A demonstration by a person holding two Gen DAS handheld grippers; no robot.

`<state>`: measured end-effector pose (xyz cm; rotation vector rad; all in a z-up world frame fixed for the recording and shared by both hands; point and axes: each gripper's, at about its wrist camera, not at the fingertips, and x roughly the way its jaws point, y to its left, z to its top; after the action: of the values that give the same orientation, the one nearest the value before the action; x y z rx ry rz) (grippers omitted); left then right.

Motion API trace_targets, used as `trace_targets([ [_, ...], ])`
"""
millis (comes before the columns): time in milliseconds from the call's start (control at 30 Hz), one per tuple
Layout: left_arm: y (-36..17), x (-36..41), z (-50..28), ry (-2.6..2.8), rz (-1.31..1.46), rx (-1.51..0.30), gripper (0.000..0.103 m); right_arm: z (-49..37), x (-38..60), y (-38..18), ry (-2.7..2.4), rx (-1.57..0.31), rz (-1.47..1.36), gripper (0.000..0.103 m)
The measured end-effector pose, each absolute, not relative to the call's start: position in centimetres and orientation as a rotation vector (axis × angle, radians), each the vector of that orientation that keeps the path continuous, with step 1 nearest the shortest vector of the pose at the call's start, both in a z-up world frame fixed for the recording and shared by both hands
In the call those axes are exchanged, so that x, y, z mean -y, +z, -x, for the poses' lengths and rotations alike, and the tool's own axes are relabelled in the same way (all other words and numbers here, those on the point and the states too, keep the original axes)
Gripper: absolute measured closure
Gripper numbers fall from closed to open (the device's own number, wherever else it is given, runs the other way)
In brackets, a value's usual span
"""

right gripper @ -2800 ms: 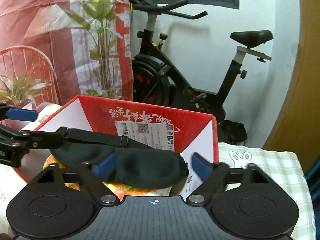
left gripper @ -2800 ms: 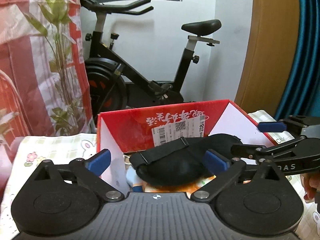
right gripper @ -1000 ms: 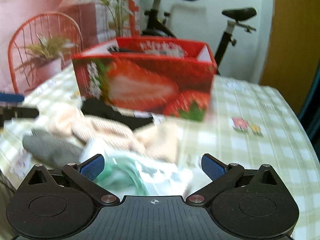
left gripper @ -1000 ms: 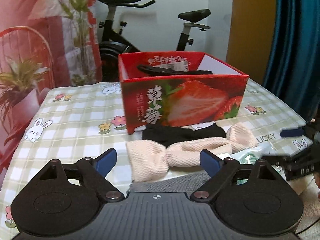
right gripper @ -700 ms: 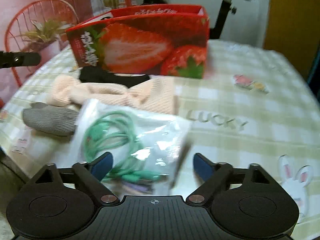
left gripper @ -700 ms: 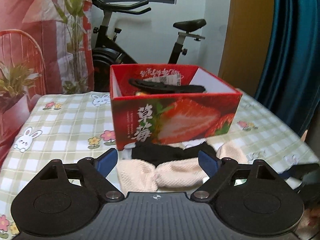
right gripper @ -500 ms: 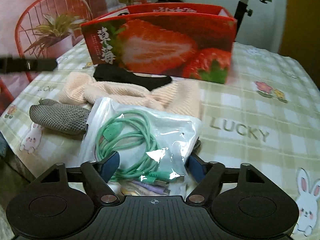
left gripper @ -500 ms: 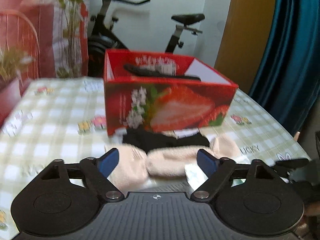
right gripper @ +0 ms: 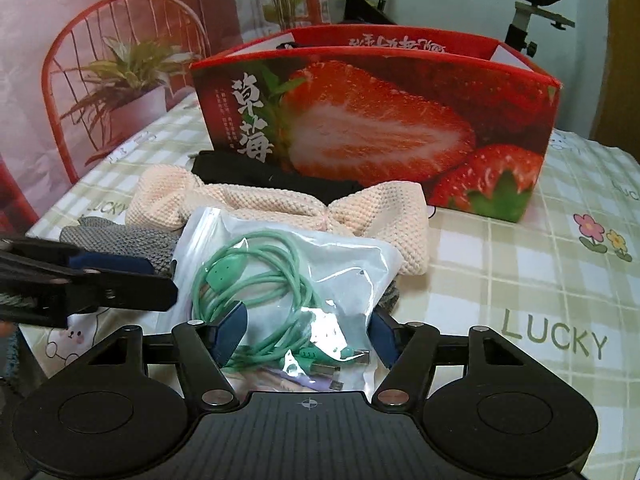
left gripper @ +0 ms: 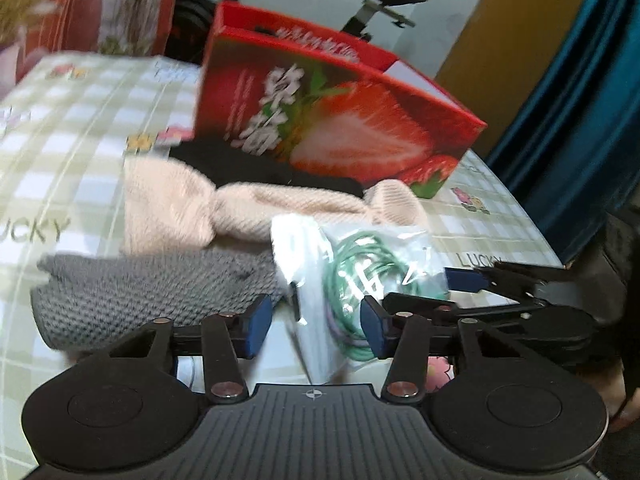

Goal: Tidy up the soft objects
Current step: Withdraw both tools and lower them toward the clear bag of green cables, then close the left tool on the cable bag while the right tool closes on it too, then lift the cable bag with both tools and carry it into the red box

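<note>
A clear plastic bag with coiled green cables [right gripper: 288, 280] lies at the table's near edge; it also shows in the left wrist view [left gripper: 360, 276]. My right gripper [right gripper: 306, 332] straddles the bag's near end, its jaws partly closed around it. My left gripper [left gripper: 316, 328] is open around the bag's left edge. Behind lie a grey knit piece [left gripper: 152, 288], a pink knit headband [right gripper: 280, 208] and a black cloth [right gripper: 272, 180]. The red strawberry box [right gripper: 380, 120] stands behind them.
The table has a checked cloth printed with LUCKY [right gripper: 556, 336]. A red wire chair with a potted plant [right gripper: 120, 88] stands at the left. An exercise bike [right gripper: 532, 0] is behind the box. A blue curtain [left gripper: 580, 100] hangs at the right.
Both grippers left the box, where the black eye mask now lies, and came down to the table's near edge. Both have narrowed their jaws around the cable bag.
</note>
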<state>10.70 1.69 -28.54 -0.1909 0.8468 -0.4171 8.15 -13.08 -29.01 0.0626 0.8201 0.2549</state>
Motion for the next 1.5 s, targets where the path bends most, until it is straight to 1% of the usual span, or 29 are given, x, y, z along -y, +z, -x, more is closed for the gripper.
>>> trace_targets([
  [133,-29.7,-1.2,-11.9,-0.442,0.205,-0.888,0.062,-7.3,14.0,-29.1,0.28,-0.786,-0.076,0.051],
  [200,-30.2,-0.9,-12.6,-0.457,0.204,-0.891,0.062,-7.2,14.4,-29.1,0.286,-0.78,-0.09,0.055],
  [433,-31.1,-0.4,-12.9,-0.482,0.236,-0.861,0.062,-7.0,15.1,-29.7,0.293,-0.76,-0.145,0.055],
  [533,-31.1,-0.6,-12.4,-0.481,0.258,-0.84,0.066,-6.6,15.0,-29.6,0.296,-0.744,-0.152,0.059],
  [700,-30.8,-0.6,-11.7,-0.486,0.252,-0.816,0.066,-5.9,15.2,-29.1,0.309,-0.71,-0.166,0.063],
  [1067,-27.9,-0.6,-10.5,-0.513,0.226,-0.744,0.066,-5.3,15.7,-27.1,0.317,-0.632,-0.174,0.063],
  [1500,-22.0,0.2,-11.7,-0.555,0.196,-0.672,0.066,-7.0,17.1,-21.5,0.357,-0.508,-0.128,0.063],
])
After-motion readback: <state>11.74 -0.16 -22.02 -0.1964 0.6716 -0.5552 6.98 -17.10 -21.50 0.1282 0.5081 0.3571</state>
